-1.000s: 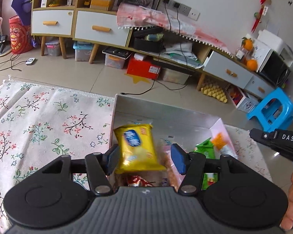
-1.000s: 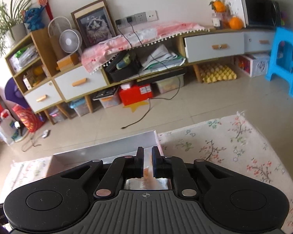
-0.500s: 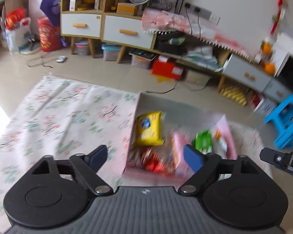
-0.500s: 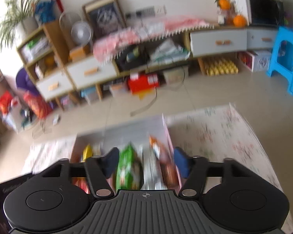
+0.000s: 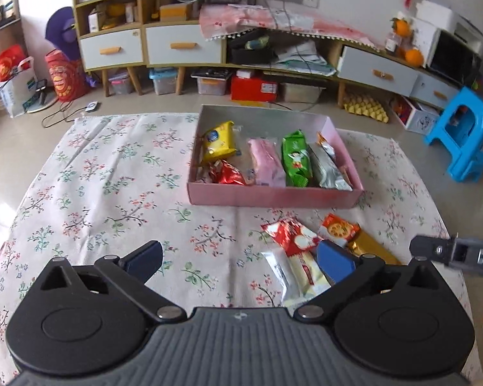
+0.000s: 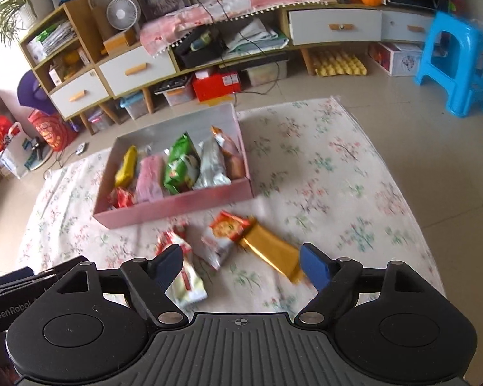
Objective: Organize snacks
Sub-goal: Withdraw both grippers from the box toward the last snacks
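Observation:
A pink box on the floral cloth holds a yellow packet, a red one, a pink one, a green one and a silver one. In front of it lie a red-and-white packet, an orange cracker packet and a gold bar. My left gripper is open and empty, held back above the cloth. My right gripper is open and empty above the loose packets.
The table's floral cloth spreads left of the box. Behind stand low cabinets, a red box on the floor and a blue stool at the right. The right gripper's body shows at the left view's right edge.
My left gripper let go of the yellow packet into the box, opened and drew back. My right gripper opened from shut and also drew back; the loose packets came into view.

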### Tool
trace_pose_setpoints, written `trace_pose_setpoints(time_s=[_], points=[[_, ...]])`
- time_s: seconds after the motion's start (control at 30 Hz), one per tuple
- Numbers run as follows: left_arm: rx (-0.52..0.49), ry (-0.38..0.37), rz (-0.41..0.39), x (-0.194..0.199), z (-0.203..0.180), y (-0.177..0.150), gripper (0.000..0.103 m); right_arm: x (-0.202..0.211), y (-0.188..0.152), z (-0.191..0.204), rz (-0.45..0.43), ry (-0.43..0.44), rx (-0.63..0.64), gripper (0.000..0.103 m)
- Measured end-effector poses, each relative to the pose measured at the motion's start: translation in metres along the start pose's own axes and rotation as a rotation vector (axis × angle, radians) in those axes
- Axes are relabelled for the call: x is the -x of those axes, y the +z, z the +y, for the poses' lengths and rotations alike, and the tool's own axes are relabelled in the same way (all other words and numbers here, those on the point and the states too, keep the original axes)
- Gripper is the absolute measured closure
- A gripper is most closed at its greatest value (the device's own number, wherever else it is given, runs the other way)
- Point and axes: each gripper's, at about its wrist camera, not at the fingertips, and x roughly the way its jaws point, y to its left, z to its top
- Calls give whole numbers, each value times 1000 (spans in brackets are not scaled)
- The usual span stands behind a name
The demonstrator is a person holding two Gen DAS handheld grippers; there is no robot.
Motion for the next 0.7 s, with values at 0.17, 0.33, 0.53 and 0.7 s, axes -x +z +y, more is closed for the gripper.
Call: trace_pose_setpoints(time_s=[0.17, 0.33, 0.53, 0.7], points=[[-33, 12, 50, -16, -5, -2, 1, -9, 3, -4, 14, -50, 11, 18], [0, -3, 77, -17, -2, -6, 1, -12, 1, -2, 22, -52, 32, 18], [36, -60, 114, -21, 4, -8, 1, -14, 0, 1, 34, -54, 49, 18], [76, -79, 127, -23, 11, -6, 2, -14, 1, -1, 37, -55, 50, 18]])
